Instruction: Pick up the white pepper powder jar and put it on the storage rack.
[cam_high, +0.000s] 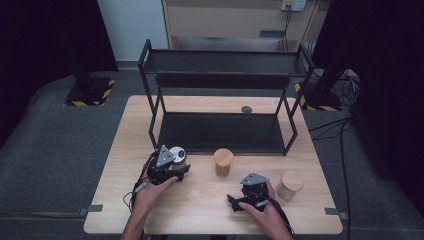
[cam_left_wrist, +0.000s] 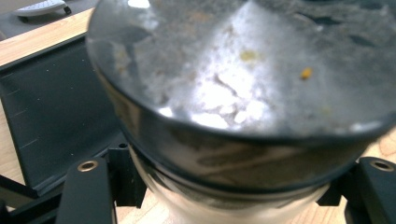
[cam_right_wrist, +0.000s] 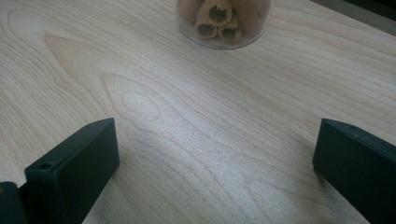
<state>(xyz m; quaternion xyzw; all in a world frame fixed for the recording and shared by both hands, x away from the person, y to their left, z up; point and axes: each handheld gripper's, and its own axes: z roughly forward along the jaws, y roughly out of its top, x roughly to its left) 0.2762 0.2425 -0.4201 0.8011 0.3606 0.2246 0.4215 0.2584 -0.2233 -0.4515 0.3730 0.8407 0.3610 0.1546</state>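
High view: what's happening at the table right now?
A person works two claws at the light wooden table. The left claw is shut on a clear glass jar with a shiny metal lid, just in front of the black two-tier metal rack. The right claw rests open near the table's front edge, holding nothing. Two wooden-lidded jars stand untouched.

the blurred jar (cam_left_wrist: 224, 116) overruns the frame, its base hidden between the tool's jaws.

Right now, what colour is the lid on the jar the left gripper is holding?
Shiny silver-grey. The lid shows best in the left gripper view.
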